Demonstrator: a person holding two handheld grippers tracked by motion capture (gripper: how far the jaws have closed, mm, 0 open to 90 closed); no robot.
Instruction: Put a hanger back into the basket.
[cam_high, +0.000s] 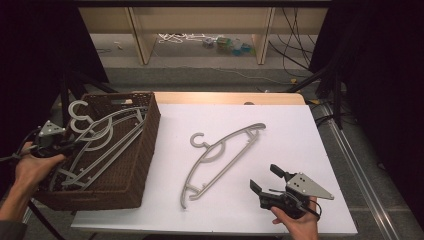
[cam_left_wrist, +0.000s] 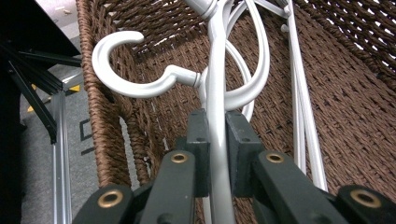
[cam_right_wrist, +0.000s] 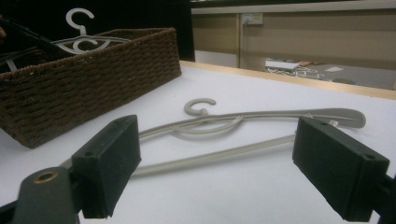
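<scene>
So, hanger count: three grey plastic ones that I can make out, though the pile in the basket is tangled enough that I could be off by one. Two sit in the brown wicker basket (cam_high: 131, 165) at about 9 o'clock on the desk (cam_high: 280, 125), hooks poking up over its far rim. The third, the loose hanger (cam_high: 220, 155), lies flat on the white top near the middle, hook pointing toward 11 o'clock and its long arm running out toward 1 o'clock.

The held hanger (cam_left_wrist: 218, 140) is pale grey, smooth and glossy, with a curled open hook and a looped neck brace under it. The left tongs (cam_left_wrist: 217, 128) are pinching its thin bar, pads pressed on both sides, inside the basket. One basket, one desk.

The right tongs (cam_right_wrist: 215, 163) are spread wide with nothing between them, down at 5 o'clock, low over the desk and facing the loose hanger.
</scene>
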